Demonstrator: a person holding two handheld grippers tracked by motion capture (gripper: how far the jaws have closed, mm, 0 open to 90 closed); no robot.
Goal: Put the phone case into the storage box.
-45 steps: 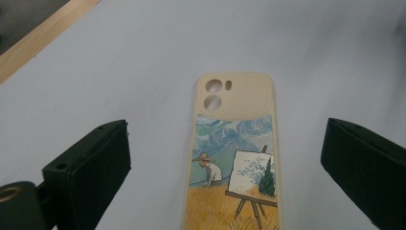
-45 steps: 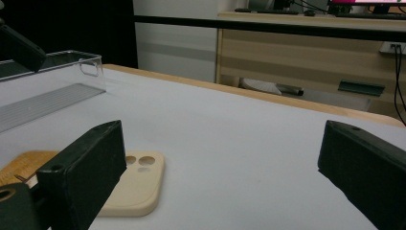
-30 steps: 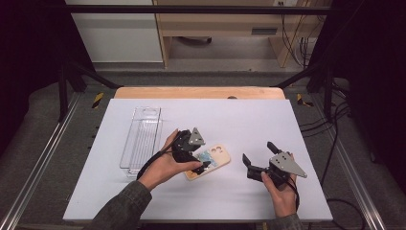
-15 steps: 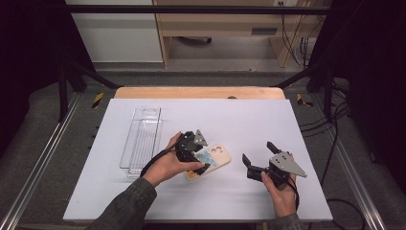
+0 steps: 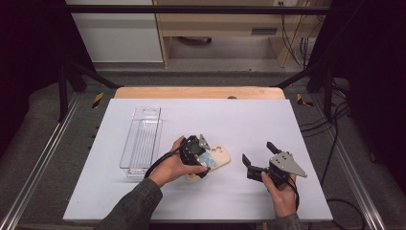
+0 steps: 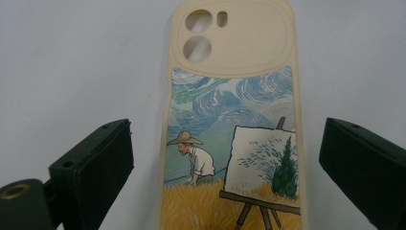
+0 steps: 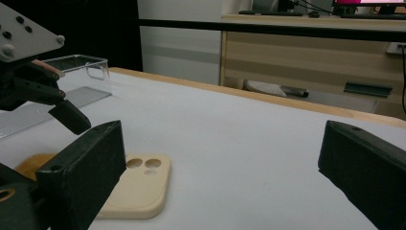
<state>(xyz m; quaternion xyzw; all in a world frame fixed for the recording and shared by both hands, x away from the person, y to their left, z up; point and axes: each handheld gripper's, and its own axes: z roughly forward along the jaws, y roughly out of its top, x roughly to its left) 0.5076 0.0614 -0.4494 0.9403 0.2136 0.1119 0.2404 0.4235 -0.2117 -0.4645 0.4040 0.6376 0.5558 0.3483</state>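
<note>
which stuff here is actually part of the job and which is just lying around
In the job:
- cream phone case with a painted field scene, lying flat on the table
- left gripper, jaws open on either side of the case

Lying about:
- clear plastic rectangular tray, left of the case
- right gripper, open, apart from the case
- white table

Your tabletop (image 5: 143,201) is pale white, with a strip of bare wood (image 5: 198,92) along its far edge. Beyond it you face a wooden desk (image 5: 225,24) and a white cabinet (image 5: 115,33) against the wall. Grey floor (image 5: 43,139) runs around you, metal rails (image 5: 33,177) flank both sides, and black cables (image 5: 335,120) trail at your right. The corners are dark.
</note>
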